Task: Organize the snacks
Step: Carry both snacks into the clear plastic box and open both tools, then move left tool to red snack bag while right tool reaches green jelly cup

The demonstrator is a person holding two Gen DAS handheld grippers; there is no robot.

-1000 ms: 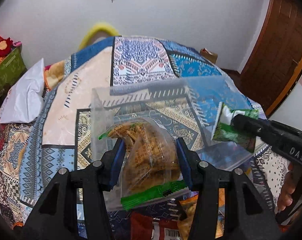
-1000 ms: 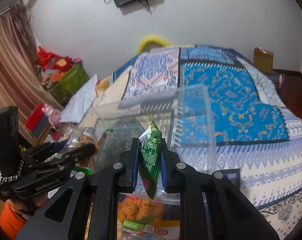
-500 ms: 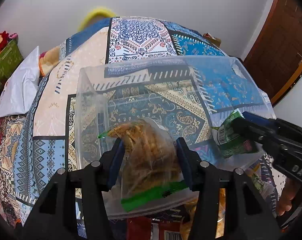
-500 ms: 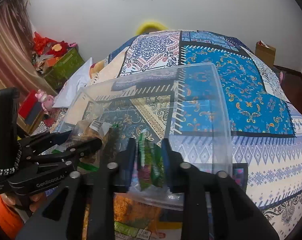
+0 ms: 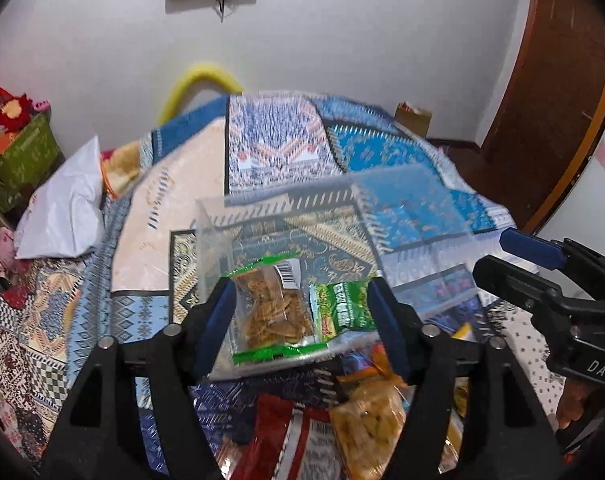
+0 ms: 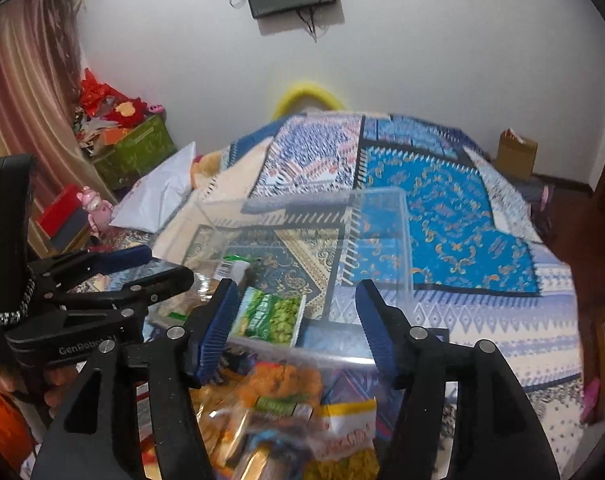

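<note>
A clear plastic box (image 5: 414, 196) stands on the patterned bedspread (image 5: 270, 148); it also shows in the right wrist view (image 6: 378, 232). Inside it lie a clear bag of brown chips (image 5: 272, 312) with green seams and a small green snack packet (image 5: 344, 308), the packet also visible in the right wrist view (image 6: 272, 316). My left gripper (image 5: 302, 320) is open and empty, its jaws wide just in front of the box. My right gripper (image 6: 298, 324) is open and empty over the box's near rim; it also shows at the right of the left wrist view (image 5: 514, 256).
More snack packets lie in a pile in front of the box: a red packet (image 5: 290, 440), a bag of yellow chips (image 5: 372, 420), an orange snack bag (image 6: 282, 384). A white pillow (image 5: 66, 208), green bin (image 6: 134, 152) and wooden door (image 5: 558, 80) surround the bed.
Both grippers have opened and pulled back. The chip bag and the green packet have been let go and now lie inside the clear box.
</note>
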